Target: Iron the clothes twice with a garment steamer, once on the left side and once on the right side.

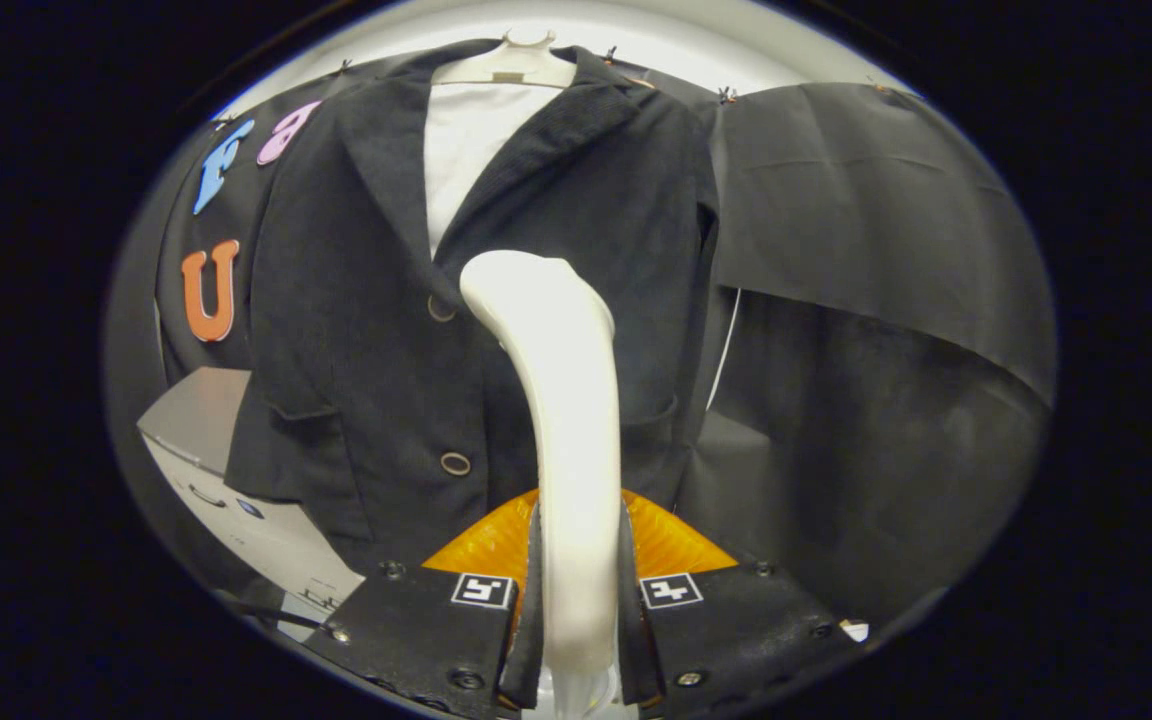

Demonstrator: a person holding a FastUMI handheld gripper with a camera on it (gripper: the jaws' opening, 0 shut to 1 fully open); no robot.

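A dark jacket (356,300) over a white shirt (466,150) hangs on a white hanger (511,65) against the booth wall. My gripper (578,600) is shut on the white handle of the garment steamer (561,400), both fingers pressing its sides. The steamer rises between the fingers, and its curved head sits in front of the jacket's middle, just right of the upper button (441,308). I cannot tell whether the head touches the fabric. A lower button (455,463) shows left of the handle.
A white appliance box (236,500) stands low to the left of the jacket. A thin white cord (726,345) hangs down just right of the jacket. Black cloth (866,300) drapes the wall to the right.
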